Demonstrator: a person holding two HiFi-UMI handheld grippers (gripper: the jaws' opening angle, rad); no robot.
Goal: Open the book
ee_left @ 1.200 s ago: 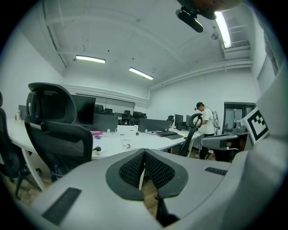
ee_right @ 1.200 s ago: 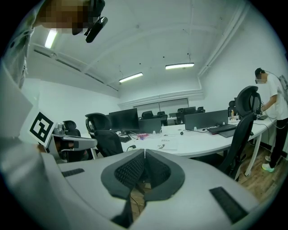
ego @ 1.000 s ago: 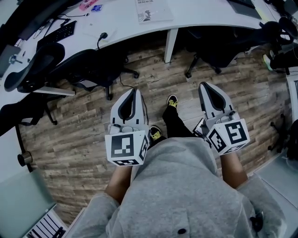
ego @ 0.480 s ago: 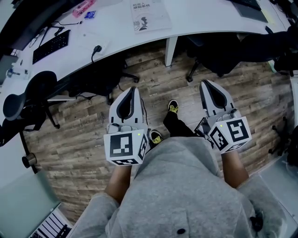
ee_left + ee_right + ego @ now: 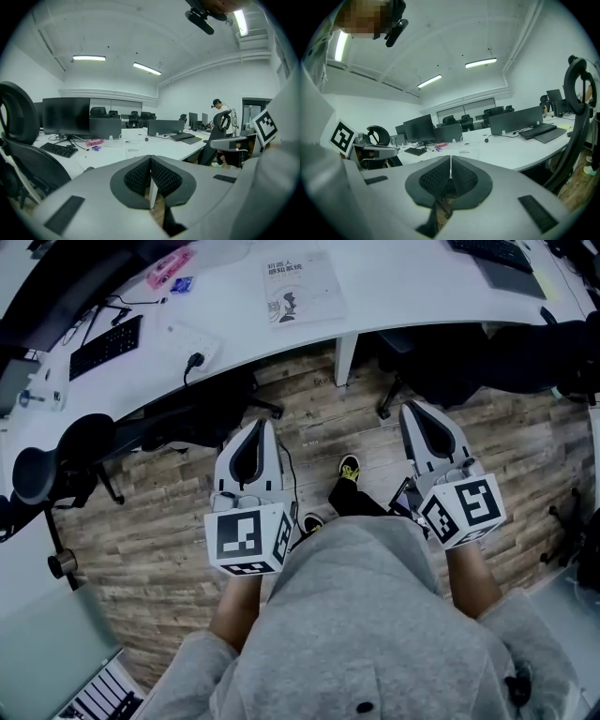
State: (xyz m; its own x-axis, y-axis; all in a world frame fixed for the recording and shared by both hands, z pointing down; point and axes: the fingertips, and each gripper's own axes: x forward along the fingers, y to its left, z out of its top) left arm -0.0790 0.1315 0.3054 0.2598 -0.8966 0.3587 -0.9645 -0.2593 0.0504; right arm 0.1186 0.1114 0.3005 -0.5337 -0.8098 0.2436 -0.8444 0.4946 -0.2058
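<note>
Two hand-held grippers show low in the head view, each with its jaws pressed together and nothing between them. The left hand-held gripper (image 5: 265, 427) sits at centre left and the right hand-held gripper (image 5: 412, 413) at centre right. Both are over the wooden floor (image 5: 141, 531), short of the white desk (image 5: 403, 277). The book (image 5: 302, 287) lies closed and flat on the desk at the upper centre of the frame, well apart from both. A black keyboard (image 5: 105, 345) lies at the upper left, with a pink object (image 5: 169, 268) nearer the top edge.
</note>
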